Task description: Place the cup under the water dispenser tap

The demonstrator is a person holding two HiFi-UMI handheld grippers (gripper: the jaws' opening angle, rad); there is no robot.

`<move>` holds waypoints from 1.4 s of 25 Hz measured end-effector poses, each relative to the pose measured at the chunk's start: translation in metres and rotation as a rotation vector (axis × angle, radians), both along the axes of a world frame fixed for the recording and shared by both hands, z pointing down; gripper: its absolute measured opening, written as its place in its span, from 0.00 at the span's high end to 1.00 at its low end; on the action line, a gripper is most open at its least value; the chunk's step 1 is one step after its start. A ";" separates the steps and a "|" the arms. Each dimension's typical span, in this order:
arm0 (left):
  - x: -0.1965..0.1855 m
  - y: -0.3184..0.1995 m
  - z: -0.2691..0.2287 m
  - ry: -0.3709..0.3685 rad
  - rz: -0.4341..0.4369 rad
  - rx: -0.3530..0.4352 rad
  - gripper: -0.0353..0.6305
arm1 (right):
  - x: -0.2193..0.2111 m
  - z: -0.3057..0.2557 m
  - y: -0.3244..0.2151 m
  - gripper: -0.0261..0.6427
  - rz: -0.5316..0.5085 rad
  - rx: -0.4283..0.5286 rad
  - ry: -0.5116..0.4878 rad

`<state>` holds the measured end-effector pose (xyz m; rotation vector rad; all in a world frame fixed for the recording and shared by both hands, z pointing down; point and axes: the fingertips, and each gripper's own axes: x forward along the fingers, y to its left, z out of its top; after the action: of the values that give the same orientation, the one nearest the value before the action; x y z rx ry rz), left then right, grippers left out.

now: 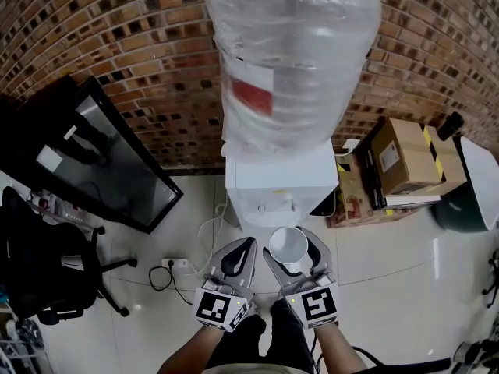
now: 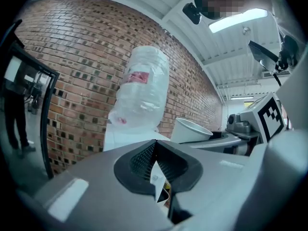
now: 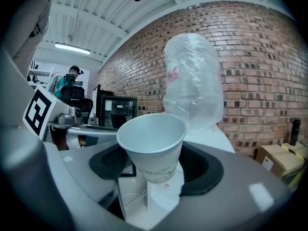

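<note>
Here, above white tiles (image 1: 390, 287), right tongs (image 3: 156, 165) clasp cup (image 3: 151, 136); left tongs (image 2: 155, 148) closed, empty.

So the water dispenser (image 1: 281, 181) stands against the brick wall (image 1: 140, 45), with the big bottle (image 1: 292, 53) sitting on top of it. Left of it there's a screen (image 1: 117, 162) by the wall, and an office chair (image 1: 47, 263) further left, nearer the person. A power strip (image 1: 178, 264) lies on the floor between chair and dispenser. Right of the dispenser are cardboard boxes (image 1: 401, 158), then a bin (image 1: 468, 197) at the far right. The cup (image 1: 288, 246) sits between the right gripper's (image 1: 295, 245) jaws, just in front of the dispenser, with the left gripper (image 1: 240, 248) close beside it on the left.
</note>
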<state>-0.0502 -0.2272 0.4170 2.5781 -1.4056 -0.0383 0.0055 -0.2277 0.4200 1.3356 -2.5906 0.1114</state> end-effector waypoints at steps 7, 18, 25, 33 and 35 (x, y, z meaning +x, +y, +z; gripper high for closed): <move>-0.008 -0.022 0.042 0.016 -0.034 0.009 0.95 | 0.001 0.056 -0.025 0.47 0.035 -0.034 0.007; -0.006 -0.035 0.124 -0.032 -0.009 0.010 0.95 | -0.010 0.153 -0.042 0.47 0.008 -0.076 0.036; -0.009 -0.037 0.172 -0.024 -0.021 -0.012 0.95 | -0.023 0.225 -0.055 0.47 0.008 -0.117 0.025; -0.019 -0.030 0.216 -0.041 -0.020 -0.070 0.95 | -0.026 0.307 -0.088 0.46 0.029 -0.159 0.001; -0.020 -0.025 0.225 -0.042 -0.018 -0.087 0.95 | -0.029 0.324 -0.096 0.46 0.017 -0.164 0.014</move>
<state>-0.0704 -0.2524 0.6420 2.5096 -1.4123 0.0728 -0.0233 -0.3241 0.7444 1.2952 -2.4977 0.3088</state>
